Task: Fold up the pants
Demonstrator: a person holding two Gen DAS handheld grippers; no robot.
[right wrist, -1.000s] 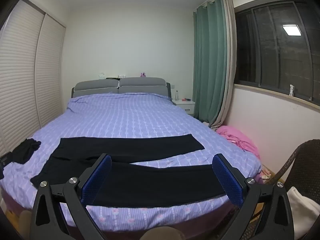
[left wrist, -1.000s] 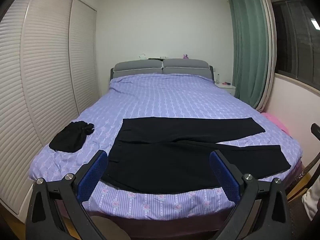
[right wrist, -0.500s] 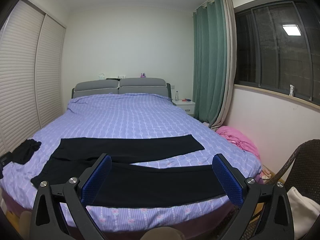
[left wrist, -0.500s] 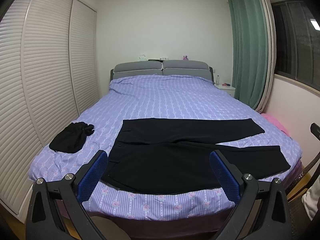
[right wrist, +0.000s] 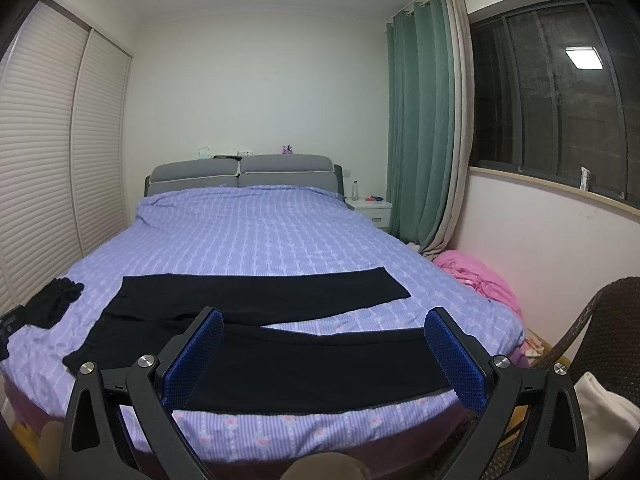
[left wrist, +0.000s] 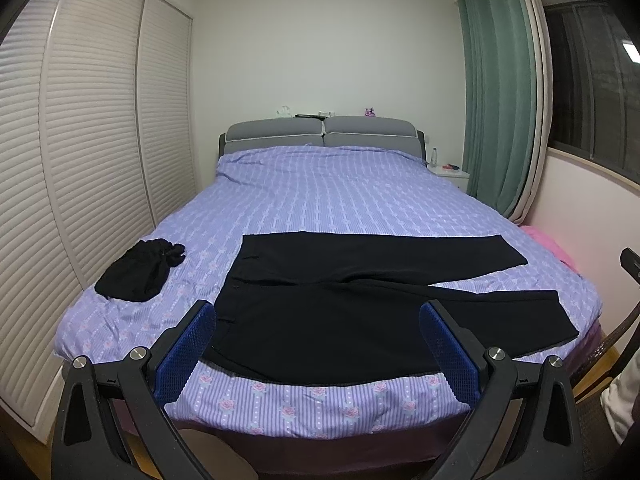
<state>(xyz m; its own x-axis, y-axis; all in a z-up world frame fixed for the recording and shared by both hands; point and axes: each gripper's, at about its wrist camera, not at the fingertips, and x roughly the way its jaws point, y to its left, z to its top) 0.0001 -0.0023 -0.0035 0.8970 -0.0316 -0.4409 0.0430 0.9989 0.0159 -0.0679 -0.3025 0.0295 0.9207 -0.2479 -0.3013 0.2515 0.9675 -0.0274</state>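
Black pants point(left wrist: 340, 312) lie flat across the foot of a bed with a purple cover point(left wrist: 328, 208), waistband at the left and the two legs spread apart toward the right. The right wrist view shows the same pants point(right wrist: 296, 356), the near leg running along the bed's front edge. My left gripper point(left wrist: 318, 322) hangs open in front of the bed, level with the waist and seat. Open too, my right gripper point(right wrist: 324, 328) hovers before the near leg. Neither touches the fabric; nothing sits between the blue pads point(left wrist: 188, 352).
A bundled black garment point(left wrist: 138, 270) lies on the bed's left side. Slatted wardrobe doors point(left wrist: 80, 160) run along the left. A pink cloth heap point(right wrist: 476, 276) and a wicker chair point(right wrist: 600, 320) stand at the right, below a green curtain point(right wrist: 420, 120).
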